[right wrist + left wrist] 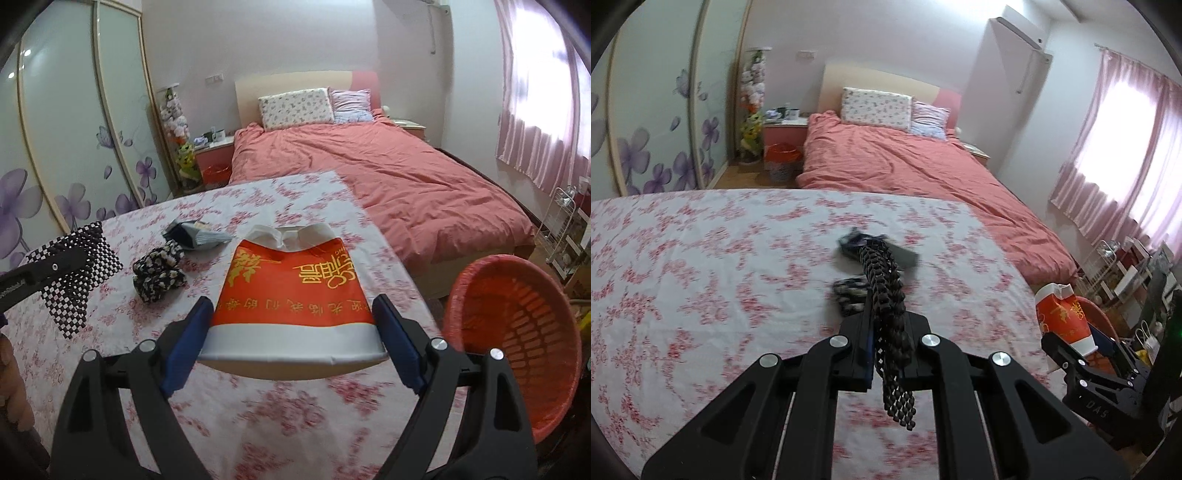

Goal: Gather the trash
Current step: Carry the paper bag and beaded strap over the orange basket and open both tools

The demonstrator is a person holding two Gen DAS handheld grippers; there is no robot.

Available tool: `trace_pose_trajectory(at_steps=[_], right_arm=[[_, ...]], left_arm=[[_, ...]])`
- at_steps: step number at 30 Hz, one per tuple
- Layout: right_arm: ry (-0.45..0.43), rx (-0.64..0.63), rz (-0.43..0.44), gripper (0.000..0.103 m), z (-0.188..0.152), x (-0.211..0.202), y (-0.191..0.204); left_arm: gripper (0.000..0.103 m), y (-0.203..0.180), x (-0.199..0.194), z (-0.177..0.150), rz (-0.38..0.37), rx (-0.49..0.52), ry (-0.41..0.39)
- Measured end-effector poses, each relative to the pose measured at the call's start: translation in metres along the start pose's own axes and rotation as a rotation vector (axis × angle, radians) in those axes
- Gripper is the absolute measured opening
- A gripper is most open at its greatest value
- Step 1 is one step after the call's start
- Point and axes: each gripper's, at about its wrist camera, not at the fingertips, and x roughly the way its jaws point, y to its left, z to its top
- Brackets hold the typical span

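My right gripper (293,321) is shut on a crushed red and white paper cup (293,291) with gold lettering, held above the flowered tablecloth (258,413); the cup also shows in the left wrist view (1063,314). A red plastic trash basket (517,339) stands just right of the table. My left gripper (882,273) is shut on a black and white beaded mat (890,325), also seen in the right wrist view (74,277). A crumpled dark wrapper (195,234) and a dark flowered cloth bundle (159,275) lie on the table.
A bed with a pink cover (388,177) lies beyond the table. A wardrobe with purple flowers (55,147) is on the left. A second red bin (781,160) stands by the nightstand. A wire rack (565,229) is at the right.
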Motion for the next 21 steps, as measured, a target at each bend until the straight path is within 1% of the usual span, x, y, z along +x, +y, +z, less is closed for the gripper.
trace_pose_trajectory(at_steps=[9,14,21], right_arm=[[-0.065,0.047,-0.045,0.085,-0.005,-0.035,-0.045],[-0.108,0.076,-0.086,0.085,-0.010,-0.058,-0.075],[-0.161,0.142,-0.155,0.085,-0.017,-0.087,-0.128]], left_arm=[[0.008,-0.059,0.001,-0.002,-0.100,0.067,-0.006],[0.008,-0.098,0.003,-0.009,-0.172,0.108,-0.002],[0.008,-0.153,0.013,-0.017,-0.285,0.165,0.016]])
